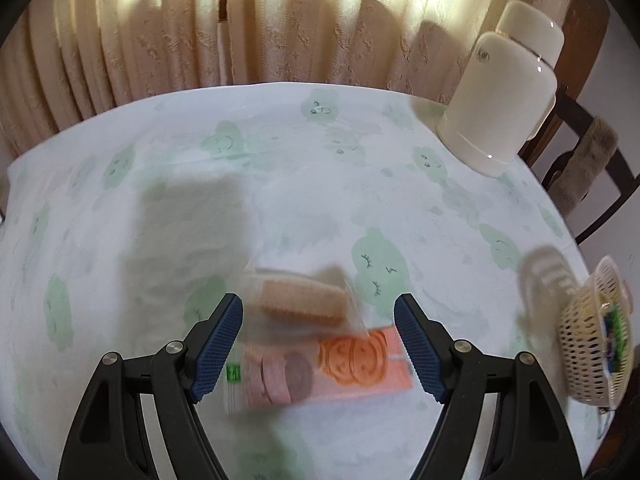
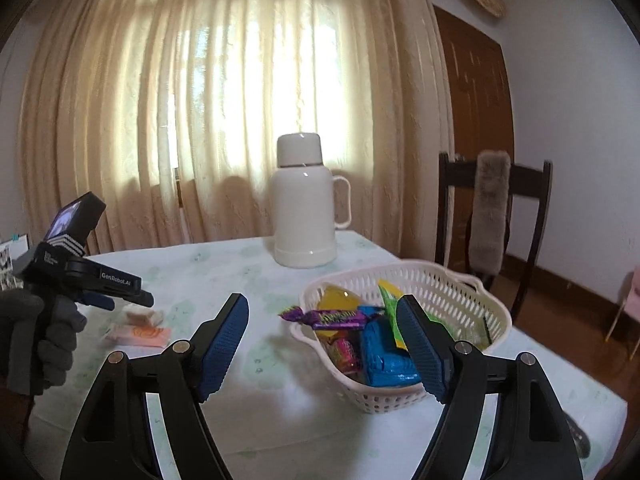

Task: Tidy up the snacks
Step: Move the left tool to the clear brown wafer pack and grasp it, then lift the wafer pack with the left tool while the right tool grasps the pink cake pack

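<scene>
Left tongs gaping, empty, over two blurred snack packets on tabletop. Right tongs likewise wide, empty; only there, basket full of snacks.

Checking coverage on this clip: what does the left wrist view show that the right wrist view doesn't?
Only the left wrist view: the left gripper seen from behind, jaws open over the wafer packet and orange packet.

Only the right wrist view: the right gripper, open and empty, the basket's contents, a purple candy, a blue packet, and a gloved hand.

Both: thermos, basket, tablecloth, chair, curtains.
</scene>
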`<action>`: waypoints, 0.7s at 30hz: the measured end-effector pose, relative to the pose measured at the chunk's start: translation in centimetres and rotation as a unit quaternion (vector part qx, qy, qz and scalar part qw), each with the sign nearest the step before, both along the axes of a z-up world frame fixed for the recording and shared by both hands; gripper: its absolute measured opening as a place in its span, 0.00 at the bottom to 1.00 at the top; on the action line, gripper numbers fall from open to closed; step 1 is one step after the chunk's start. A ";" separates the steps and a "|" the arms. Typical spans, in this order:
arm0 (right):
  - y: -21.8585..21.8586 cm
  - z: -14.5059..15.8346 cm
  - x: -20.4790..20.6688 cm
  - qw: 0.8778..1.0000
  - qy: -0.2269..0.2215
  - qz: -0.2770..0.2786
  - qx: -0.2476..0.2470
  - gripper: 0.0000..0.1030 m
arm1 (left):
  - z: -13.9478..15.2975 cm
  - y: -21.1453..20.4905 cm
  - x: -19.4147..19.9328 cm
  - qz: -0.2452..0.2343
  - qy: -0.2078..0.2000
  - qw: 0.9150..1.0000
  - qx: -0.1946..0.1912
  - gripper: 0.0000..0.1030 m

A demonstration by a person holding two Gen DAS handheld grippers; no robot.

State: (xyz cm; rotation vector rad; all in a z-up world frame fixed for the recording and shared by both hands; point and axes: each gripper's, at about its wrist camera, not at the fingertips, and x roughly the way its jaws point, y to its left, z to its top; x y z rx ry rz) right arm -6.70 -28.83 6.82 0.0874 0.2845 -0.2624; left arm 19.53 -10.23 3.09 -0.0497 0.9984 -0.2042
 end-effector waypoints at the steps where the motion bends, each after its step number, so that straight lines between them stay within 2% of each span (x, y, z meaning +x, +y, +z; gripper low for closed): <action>1: -0.3 -0.2 0.2 1.000 0.006 -0.001 0.010 0.75 | -0.2 -0.3 0.2 -0.007 -0.005 1.000 0.015 0.73; 5: -1.6 -0.8 0.7 0.999 0.026 -0.008 0.040 0.75 | -1.3 -1.2 0.7 -0.025 -0.007 0.998 0.049 0.73; 8: -1.5 -0.7 0.5 0.999 0.025 -0.010 0.036 0.75 | -1.6 -1.5 0.9 -0.026 -0.016 0.997 0.071 0.72; 11: -1.4 -0.7 0.7 0.999 0.027 -0.009 0.035 0.75 | -2.0 -1.1 1.2 -0.014 -0.014 0.996 0.082 0.67; 14: -1.4 -0.7 0.8 0.999 0.027 -0.009 0.035 0.75 | -1.8 -0.5 1.2 -0.011 -0.013 0.998 0.065 0.66; 16: -1.4 -0.7 0.6 0.999 0.026 -0.010 0.034 0.75 | -1.5 -0.2 1.1 -0.008 -0.014 0.998 0.055 0.61; 17: -1.4 -0.7 0.6 0.999 0.026 -0.011 0.033 0.75 | -1.1 -0.2 1.0 -0.009 -0.016 0.999 0.051 0.47; 18: -1.4 -0.7 0.6 0.999 0.026 -0.013 0.033 0.75 | -0.7 -0.1 0.9 -0.010 -0.017 0.999 0.047 0.43; 21: -1.2 -0.7 0.6 0.999 0.027 -0.017 0.030 0.75 | 0.8 0.4 0.4 -0.007 -0.026 0.999 0.029 0.40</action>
